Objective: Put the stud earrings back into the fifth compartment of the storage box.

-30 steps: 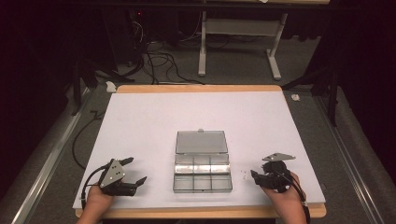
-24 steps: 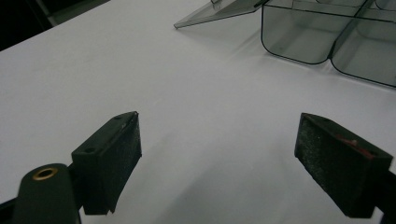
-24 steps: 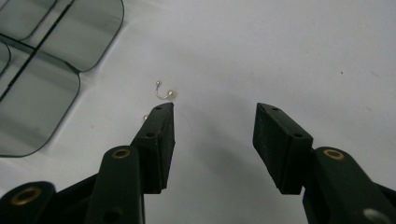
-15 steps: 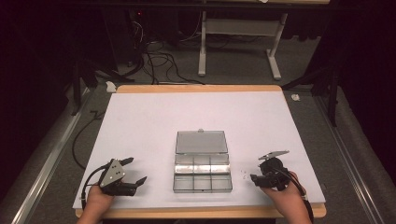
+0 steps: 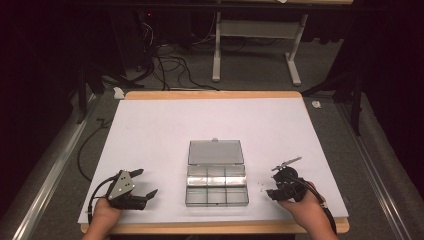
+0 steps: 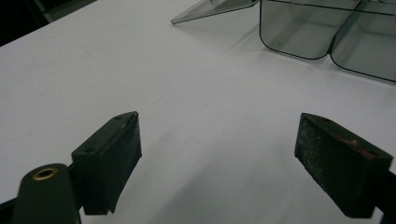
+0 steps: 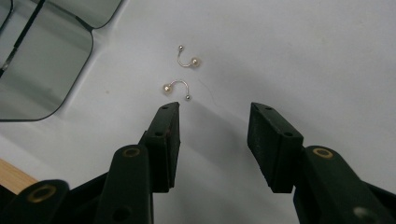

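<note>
At the near edge of the table point(image 5: 150, 130), two hands are holding a gripper each. The left gripper point(image 5: 145, 186) is sitting at the near left corner, its jaws standing wide apart with bare white surface between them. In the left gripper view the pads point(image 6: 123, 154) are hovering just over the table, nothing in their gap.

The right gripper point(image 7: 214, 122) is pointing down at the near right part of the table, just right of the box. Its jaws have just been closing and are now standing about half open, with nothing between them. Just beyond the left jaw's tip, two earrings are lying on the white surface: the nearer earring point(image 7: 175, 86) almost at the jaw tip but apart from it, the farther earring point(image 7: 187, 58) just behind it. Each is a curved wire with a pearl at one end. In the high view they are showing as tiny specks point(image 5: 260, 185) between box and right gripper.

Farther in, the clear box point(image 5: 217, 185) is lying at the table's middle, its lid point(image 5: 216, 151) lying open toward the far side, its compartments looking empty.
</note>
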A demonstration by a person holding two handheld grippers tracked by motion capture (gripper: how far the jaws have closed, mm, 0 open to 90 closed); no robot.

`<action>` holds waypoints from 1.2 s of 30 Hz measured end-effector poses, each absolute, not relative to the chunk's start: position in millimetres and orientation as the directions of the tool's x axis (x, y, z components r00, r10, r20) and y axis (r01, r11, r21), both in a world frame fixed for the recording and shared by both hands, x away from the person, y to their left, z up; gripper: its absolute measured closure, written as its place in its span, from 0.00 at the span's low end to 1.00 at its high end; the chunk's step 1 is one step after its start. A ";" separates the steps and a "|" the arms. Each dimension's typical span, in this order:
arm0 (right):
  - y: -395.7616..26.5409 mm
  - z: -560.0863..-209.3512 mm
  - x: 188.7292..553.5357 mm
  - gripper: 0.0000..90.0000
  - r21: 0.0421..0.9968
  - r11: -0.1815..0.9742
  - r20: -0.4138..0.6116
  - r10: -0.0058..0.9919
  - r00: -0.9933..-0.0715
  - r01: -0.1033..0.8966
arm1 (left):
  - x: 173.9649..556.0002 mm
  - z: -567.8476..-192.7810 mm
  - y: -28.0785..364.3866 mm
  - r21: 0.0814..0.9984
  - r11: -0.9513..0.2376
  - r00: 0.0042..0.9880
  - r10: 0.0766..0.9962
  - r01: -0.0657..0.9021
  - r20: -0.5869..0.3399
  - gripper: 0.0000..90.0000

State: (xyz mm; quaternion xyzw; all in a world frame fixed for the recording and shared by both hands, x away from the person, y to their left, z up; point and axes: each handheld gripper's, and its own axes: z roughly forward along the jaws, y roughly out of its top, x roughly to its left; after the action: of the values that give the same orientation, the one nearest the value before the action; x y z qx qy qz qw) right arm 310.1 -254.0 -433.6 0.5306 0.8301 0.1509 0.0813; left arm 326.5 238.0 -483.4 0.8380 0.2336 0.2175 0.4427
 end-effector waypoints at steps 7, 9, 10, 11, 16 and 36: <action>-248.2 -433.5 311.9 0.66 0.286 0.431 0.034 0.888 -0.459 0.856 | 325.9 -483.5 237.5 0.842 -0.504 0.798 0.580 0.193 0.165 0.17; -245.2 -432.3 312.5 0.68 0.269 0.439 0.038 0.885 -0.465 0.857 | 325.3 -483.6 237.2 0.842 -0.508 0.800 0.575 0.184 0.172 0.17; -244.1 -432.2 312.8 0.68 0.264 0.445 0.036 0.882 -0.470 0.856 | 325.6 -483.7 237.1 0.842 -0.506 0.800 0.576 0.186 0.170 0.17; -242.9 -431.8 313.1 0.68 0.255 0.445 0.041 0.882 -0.470 0.858 | 326.3 -483.6 237.2 0.840 -0.507 0.801 0.576 0.193 0.163 0.17; -236.9 -429.5 317.4 0.73 0.240 0.463 0.046 0.872 -0.486 0.853 | 325.3 -483.6 236.7 0.837 -0.515 0.802 0.571 0.184 0.175 0.17; -213.7 -433.9 339.7 0.88 0.199 0.490 0.046 0.861 -0.507 0.849 | 325.6 -483.6 237.0 0.839 -0.512 0.805 0.568 0.183 0.171 0.17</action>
State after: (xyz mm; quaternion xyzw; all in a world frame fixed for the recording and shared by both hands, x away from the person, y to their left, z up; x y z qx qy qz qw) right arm 339.7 -213.7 -433.9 0.4955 0.8625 0.0982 0.0297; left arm 325.6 237.0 -483.6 0.8416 0.2231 0.2184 0.4407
